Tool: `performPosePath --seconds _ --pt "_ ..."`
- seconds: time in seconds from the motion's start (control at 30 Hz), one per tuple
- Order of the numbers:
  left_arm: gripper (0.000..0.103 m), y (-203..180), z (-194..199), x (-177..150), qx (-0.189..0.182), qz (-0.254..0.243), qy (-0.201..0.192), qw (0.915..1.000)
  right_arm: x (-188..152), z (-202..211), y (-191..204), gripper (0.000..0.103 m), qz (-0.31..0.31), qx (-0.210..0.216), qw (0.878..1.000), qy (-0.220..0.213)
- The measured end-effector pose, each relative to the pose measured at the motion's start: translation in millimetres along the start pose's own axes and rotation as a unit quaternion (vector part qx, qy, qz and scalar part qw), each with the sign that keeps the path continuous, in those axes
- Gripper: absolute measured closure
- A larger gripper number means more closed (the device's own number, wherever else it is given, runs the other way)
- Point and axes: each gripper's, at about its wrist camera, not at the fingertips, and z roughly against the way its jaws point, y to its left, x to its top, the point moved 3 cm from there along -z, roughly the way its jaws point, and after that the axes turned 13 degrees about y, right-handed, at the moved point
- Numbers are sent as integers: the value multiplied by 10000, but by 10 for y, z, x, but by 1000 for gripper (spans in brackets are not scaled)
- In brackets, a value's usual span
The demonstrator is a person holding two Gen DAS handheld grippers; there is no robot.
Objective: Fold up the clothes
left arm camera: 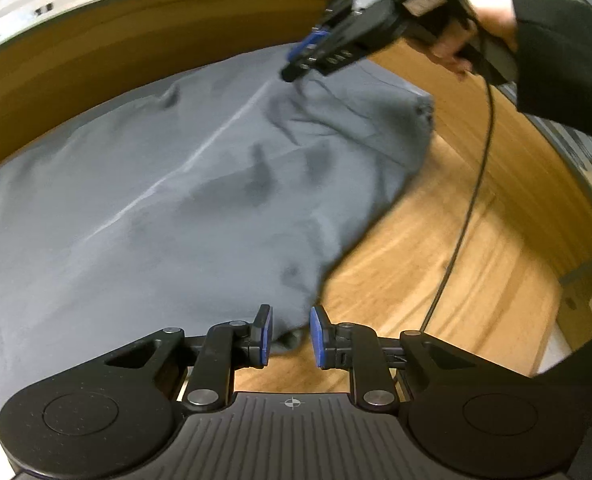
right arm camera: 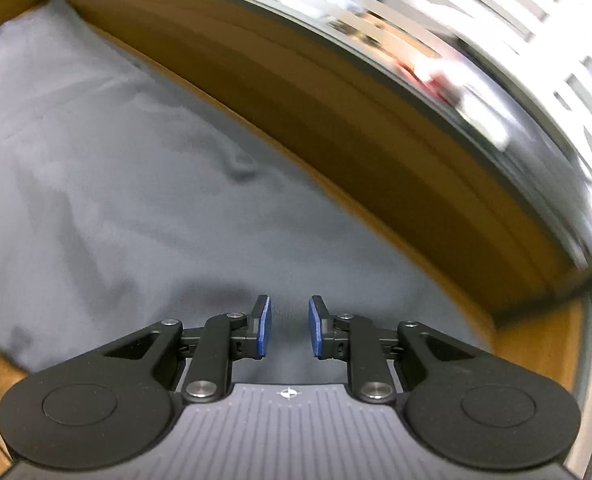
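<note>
While the grey garment (left arm camera: 183, 184) lies spread over the wooden table (left arm camera: 456, 264), filling the left and centre of the left wrist view, I see one bunched corner of it reaching between my left gripper (left arm camera: 291, 334) fingers, whose jaws stand apart and do not pinch it. In the upper right of that view my right gripper (left arm camera: 296, 62) hangs over the cloth's far part, held by a hand (left arm camera: 484, 28), a black cable (left arm camera: 472, 184) trailing down. In the right wrist view its jaws stand parted above flat fabric, holding nothing.
</note>
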Motion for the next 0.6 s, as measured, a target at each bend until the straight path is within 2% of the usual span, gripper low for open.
performPosePath --seconds 0.27,0.33,0.4,0.5,0.57,0.6 --pt "80 168 -146 47 82 133 199 9997 825 -420 112 78 922 289 9953 -114" --pt "80 196 -160 54 138 111 224 9996 976 -528 134 75 1131 355 9929 -88" --pt "80 232 -169 67 170 135 228 9995 1091 -619 150 68 1315 439 9903 -42" --pt "79 291 -185 73 170 214 248 9993 1213 -748 165 67 1570 586 9858 76" --pt "78 323 -185 66 173 264 264 9992 1252 -792 151 70 1602 751 9842 118" --pt "78 339 -189 69 176 293 267 9991 1267 -800 136 84 1562 856 9839 159"
